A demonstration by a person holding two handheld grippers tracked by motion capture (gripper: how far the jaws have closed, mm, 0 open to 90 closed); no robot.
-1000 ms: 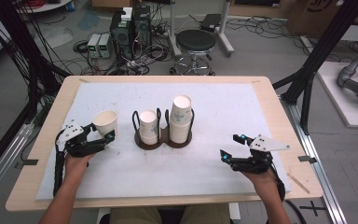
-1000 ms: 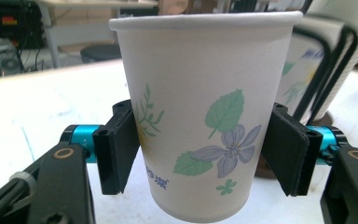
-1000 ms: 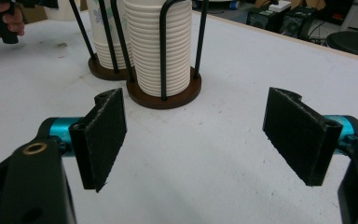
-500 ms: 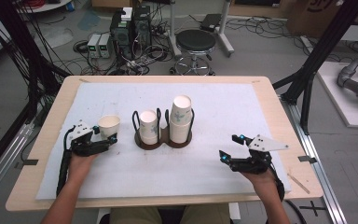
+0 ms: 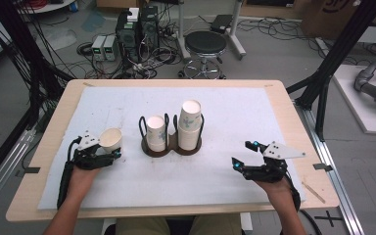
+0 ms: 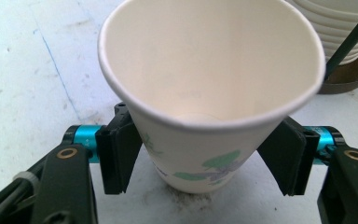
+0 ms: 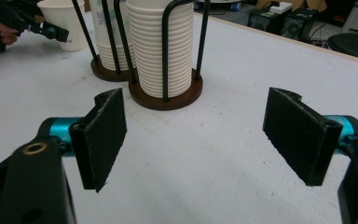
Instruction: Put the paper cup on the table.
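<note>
On the left of the worktop the left gripper has just been closing its jaws, which now pinch the loose paper cup standing just left of the wire cup holder. Likely step: grasping it; next, lift and nest it on a stack. The right gripper rests with jaws spread, empty.

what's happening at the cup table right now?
A person holds a gripper in each hand. The left gripper has its jaws around a single paper cup standing upright on the white mat, left of the two-slot cup holder; the jaws have just been closing, and the pads look to be on the cup's sides. The right gripper rests open, nothing between its jaws.
</note>
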